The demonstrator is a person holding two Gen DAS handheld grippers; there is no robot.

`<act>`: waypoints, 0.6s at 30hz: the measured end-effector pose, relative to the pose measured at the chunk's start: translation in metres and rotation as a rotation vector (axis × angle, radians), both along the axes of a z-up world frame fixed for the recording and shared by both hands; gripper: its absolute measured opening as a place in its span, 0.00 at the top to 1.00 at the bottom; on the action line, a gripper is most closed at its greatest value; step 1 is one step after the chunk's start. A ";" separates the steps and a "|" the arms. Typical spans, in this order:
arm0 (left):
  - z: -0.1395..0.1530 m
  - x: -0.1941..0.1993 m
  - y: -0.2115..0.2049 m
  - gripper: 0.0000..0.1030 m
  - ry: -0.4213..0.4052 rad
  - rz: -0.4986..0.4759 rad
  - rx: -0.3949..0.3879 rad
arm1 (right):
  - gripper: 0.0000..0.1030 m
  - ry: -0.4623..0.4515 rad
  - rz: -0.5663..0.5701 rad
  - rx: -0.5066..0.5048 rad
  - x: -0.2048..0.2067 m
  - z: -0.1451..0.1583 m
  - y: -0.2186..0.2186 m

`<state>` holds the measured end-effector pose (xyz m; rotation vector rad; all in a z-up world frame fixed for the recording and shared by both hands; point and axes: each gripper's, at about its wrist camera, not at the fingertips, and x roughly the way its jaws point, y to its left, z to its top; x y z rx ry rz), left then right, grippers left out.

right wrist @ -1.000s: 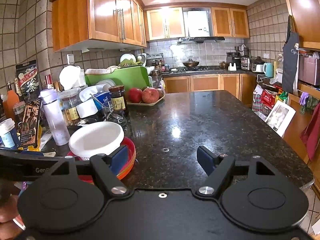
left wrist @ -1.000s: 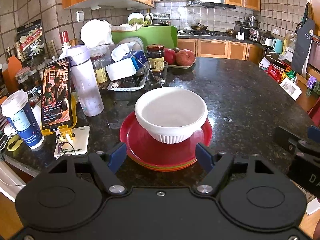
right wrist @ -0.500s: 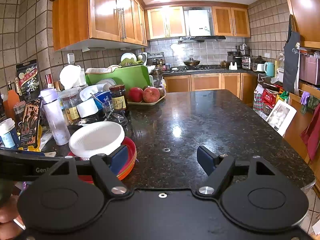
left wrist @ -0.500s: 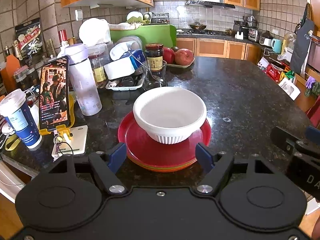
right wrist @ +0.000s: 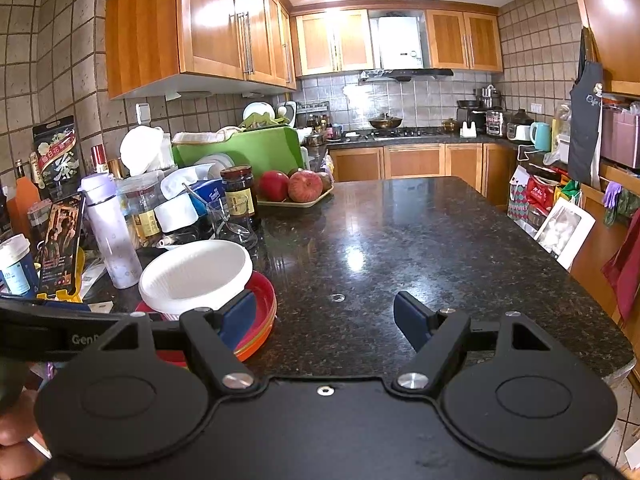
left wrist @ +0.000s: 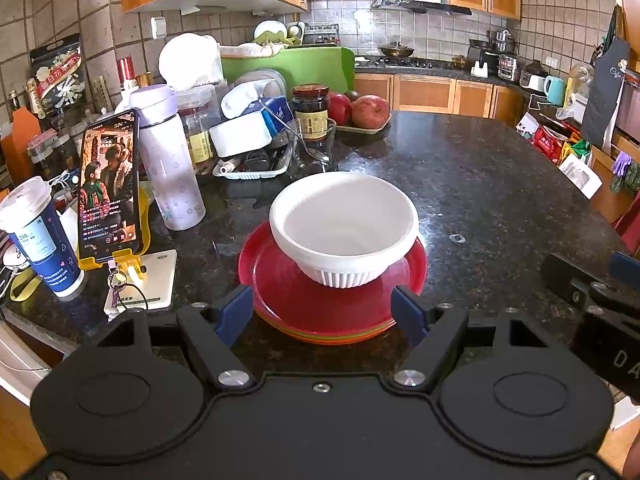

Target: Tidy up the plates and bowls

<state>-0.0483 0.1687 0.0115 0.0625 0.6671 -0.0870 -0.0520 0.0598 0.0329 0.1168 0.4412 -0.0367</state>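
The white bowl sits upright on top of the stack of plates (red on top, with orange and green edges showing underneath), just below the middle of the left wrist frame. The stack rests on the dark granite counter, near its front edge.

From your left gripper the bowl lies dead ahead and slightly above in the frame. Its jaws stand wide apart with nothing between the pads; the near rim of the plates shows between them, but you cannot tell whether the tips are over the rim or just short of it. The bowl is round, so it has no long axis to line up with; what matters is that its rim looks about as wide as your open jaws, so a pinch on one wall is likelier than a straddle.

In the right wrist frame the same bowl and plates sit at lower left, partly behind the left finger of your right gripper. That gripper is also open and empty, and it faces bare counter. So your left hand is the nearer and better aimed one.

Further out, the water bottle and phone on its stand crowd the left of the frame.
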 end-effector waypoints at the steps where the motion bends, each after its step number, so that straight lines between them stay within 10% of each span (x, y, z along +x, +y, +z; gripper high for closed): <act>1: 0.000 0.000 0.000 0.25 0.000 0.000 -0.001 | 0.23 0.001 0.001 0.001 0.000 0.000 0.000; 18: -0.003 0.007 0.005 0.25 0.010 -0.007 -0.002 | 0.23 0.021 0.004 0.006 0.011 -0.002 0.002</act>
